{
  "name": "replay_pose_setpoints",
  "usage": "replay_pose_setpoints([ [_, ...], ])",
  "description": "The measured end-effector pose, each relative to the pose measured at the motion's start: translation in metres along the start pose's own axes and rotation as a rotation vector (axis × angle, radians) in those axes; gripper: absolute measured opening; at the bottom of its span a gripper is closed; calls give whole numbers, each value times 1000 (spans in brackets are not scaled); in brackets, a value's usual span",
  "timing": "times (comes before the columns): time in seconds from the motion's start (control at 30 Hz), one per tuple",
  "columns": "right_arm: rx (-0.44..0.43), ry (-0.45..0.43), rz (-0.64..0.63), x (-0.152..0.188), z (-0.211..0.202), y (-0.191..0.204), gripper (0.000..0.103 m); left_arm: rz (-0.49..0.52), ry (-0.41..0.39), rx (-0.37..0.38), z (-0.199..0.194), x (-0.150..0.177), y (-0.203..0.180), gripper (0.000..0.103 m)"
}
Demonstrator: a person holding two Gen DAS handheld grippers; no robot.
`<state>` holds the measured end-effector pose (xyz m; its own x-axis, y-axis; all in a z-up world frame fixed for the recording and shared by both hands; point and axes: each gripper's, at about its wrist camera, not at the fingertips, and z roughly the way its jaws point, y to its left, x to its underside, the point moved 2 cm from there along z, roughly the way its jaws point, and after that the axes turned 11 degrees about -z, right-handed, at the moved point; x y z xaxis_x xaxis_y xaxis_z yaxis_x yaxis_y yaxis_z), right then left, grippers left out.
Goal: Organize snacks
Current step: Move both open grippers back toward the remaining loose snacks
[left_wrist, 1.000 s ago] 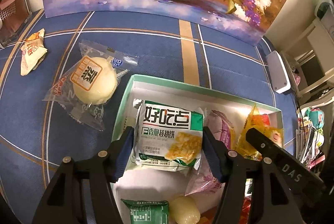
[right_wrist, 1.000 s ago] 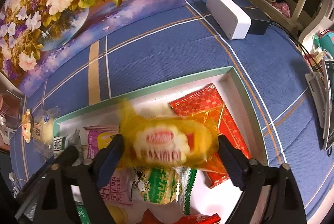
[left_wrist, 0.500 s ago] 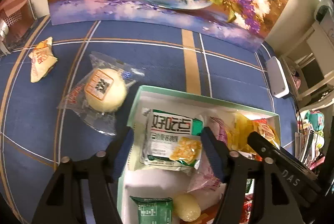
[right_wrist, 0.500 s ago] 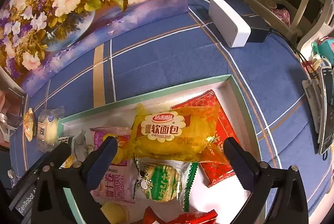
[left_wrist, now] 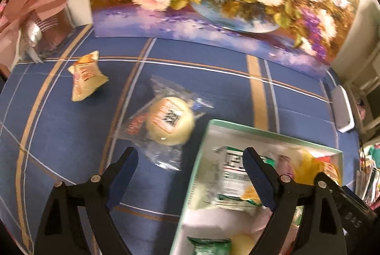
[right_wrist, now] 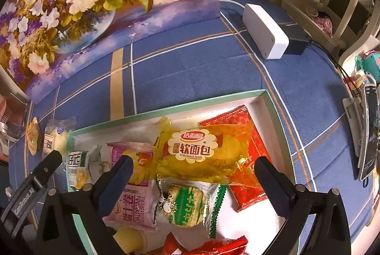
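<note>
1. The round bun in clear wrap point(left_wrist: 169, 122) is seen lying on the blue cloth of the desk point(left_wrist: 59, 136), outside the box point(left_wrist: 273, 133). It sits just ahead of the left claw point(left_wrist: 190, 179), a little toward that claw's left finger, close beside the box's left wall.
2. The bun itself is round, but its wrapper is stretched on a diagonal, from far-left to near-right of the claw.
3. The left claw is released, with its jaws spread wide and nothing between them. Its right finger hangs over the box edge.
4. A smaller orange-and-cream packet point(left_wrist: 86, 75) is found farther ahead and to the left, well apart from the bun.
5. The right claw point(right_wrist: 193, 183) is also released and empty, poised over the box with the yellow bread packet point(right_wrist: 201, 155) lying free just ahead of it.
6. The left claw is judged the nearer one to the bun, so the next reach is likely its own. A slight shift leftward would be needed to centre the bun between the jaws.
</note>
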<state>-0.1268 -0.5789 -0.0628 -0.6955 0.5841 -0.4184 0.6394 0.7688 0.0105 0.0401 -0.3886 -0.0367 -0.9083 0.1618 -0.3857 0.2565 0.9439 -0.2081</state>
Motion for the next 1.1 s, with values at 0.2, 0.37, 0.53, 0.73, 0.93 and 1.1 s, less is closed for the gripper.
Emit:
replay_pose_setpoints([
  [0.2, -6, -27, -36, -5, -12, 14, 103, -46, -3, -6, -1, -9, 19, 90],
  [0.37, 8, -38, -100, -8, -16, 33, 103, -78, -14, -16, -5, -18, 35, 90],
  [0.53, -25, -59, -103, -10, -21, 48, 103, -113, -36, -39, -12, -29, 58, 90],
  [0.73, -71, -73, -131, -10, -24, 71, 103, -138, -56, -59, -23, -38, 81, 90],
  [0.93, -99, -63, -175, -14, -26, 98, 103, -134, -45, -59, -27, -46, 99, 90],
  [1.1, -143, -73, -213, -18, -30, 119, 103, -108, -33, -81, -28, -50, 114, 90],
])
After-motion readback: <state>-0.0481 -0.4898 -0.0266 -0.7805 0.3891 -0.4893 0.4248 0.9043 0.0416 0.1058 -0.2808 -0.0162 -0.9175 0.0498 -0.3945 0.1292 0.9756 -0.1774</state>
